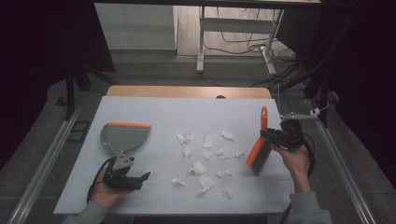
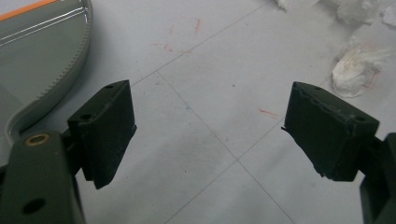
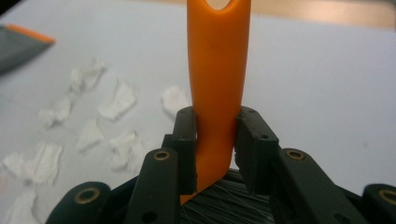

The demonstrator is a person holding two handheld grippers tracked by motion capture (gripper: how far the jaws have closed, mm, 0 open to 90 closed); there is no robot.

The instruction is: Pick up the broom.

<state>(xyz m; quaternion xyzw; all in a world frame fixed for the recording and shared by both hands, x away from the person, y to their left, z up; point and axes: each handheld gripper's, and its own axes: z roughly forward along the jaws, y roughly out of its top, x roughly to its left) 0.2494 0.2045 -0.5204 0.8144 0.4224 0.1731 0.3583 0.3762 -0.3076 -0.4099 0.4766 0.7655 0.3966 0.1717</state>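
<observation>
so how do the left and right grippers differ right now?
The left gripper has its jaws spread wide with nothing between them, low over the table beside the grey dustpan with an orange edge. The right gripper is shut on the orange-handled brush, held beside the white paper scraps. Both have black jaws.

Glossy orange plastic brush (image 3: 215,88), crumpled white paper scraps (image 1: 205,158), smooth grey plastic dustpan (image 1: 122,136), matt table (image 1: 187,112).

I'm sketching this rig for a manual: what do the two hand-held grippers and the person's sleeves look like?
Both are black. The left hand-held gripper carries a grey three-cornered plate on top; its blocky jaw pads are matte black, with brass-ringed holes in the linkage. A black cable loops from the right hand-held gripper. Sleeves are grey.
</observation>
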